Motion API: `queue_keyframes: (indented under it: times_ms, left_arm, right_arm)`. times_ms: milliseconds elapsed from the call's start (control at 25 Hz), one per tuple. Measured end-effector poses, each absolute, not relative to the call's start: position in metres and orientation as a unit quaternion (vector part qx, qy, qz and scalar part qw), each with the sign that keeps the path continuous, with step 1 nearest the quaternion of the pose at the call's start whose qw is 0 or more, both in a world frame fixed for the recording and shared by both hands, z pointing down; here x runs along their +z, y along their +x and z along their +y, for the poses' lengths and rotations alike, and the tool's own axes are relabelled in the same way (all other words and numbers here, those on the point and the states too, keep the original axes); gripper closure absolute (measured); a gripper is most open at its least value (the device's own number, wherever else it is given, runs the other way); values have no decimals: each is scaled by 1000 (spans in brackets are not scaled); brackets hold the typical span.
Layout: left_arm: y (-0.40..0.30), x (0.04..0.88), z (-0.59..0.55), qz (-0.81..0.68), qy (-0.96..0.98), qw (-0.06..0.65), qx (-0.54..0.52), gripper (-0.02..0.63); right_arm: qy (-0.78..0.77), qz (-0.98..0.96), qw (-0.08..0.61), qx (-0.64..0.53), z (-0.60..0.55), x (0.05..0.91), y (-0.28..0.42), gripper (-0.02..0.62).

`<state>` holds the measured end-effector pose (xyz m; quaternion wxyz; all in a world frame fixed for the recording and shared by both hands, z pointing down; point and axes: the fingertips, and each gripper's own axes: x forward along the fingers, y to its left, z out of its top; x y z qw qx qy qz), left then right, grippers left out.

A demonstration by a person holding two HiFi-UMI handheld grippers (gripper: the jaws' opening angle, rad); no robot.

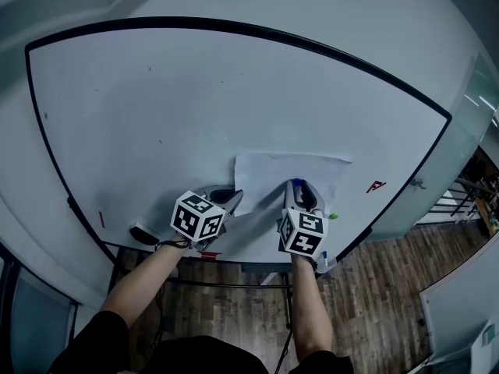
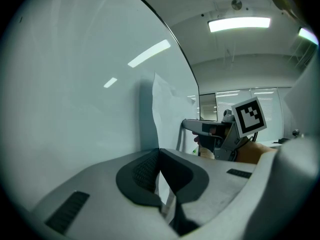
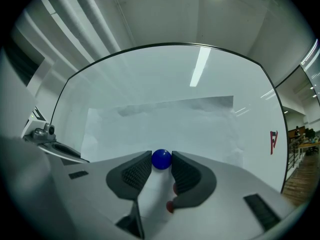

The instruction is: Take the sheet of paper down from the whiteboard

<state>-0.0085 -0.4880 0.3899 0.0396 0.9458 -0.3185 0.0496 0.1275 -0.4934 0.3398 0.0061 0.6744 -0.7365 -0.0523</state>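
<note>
Sheet of paper, white, thin and slightly wrinkled, lies on the lower middle of the whiteboard in the head view. Its long axis runs left to right and its top edge is roughly level. Most of it sits flat against the glossy white board, which has a thin black frame. The left edge bows off the surface and casts a soft shadow there in the left gripper view. The left gripper comes in from the lower left, its ribbed dark pads pressed together with that lifted edge pinched between them. The right gripper points straight at the lower middle of the sheet. Its jaws stand fairly wide and press on either side of a small, smooth blue ball that sits against the paper. A small red mark shows on the board to the right of the sheet.
</note>
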Motion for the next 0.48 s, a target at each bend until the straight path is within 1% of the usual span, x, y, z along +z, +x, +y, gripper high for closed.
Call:
queue_keyframes:
  times_ms: [480]
  left_arm:
    - [-15, 395, -483, -313, 947, 42, 54, 584]
  right_arm:
    - [674, -738, 8, -43, -492, 349, 122, 460]
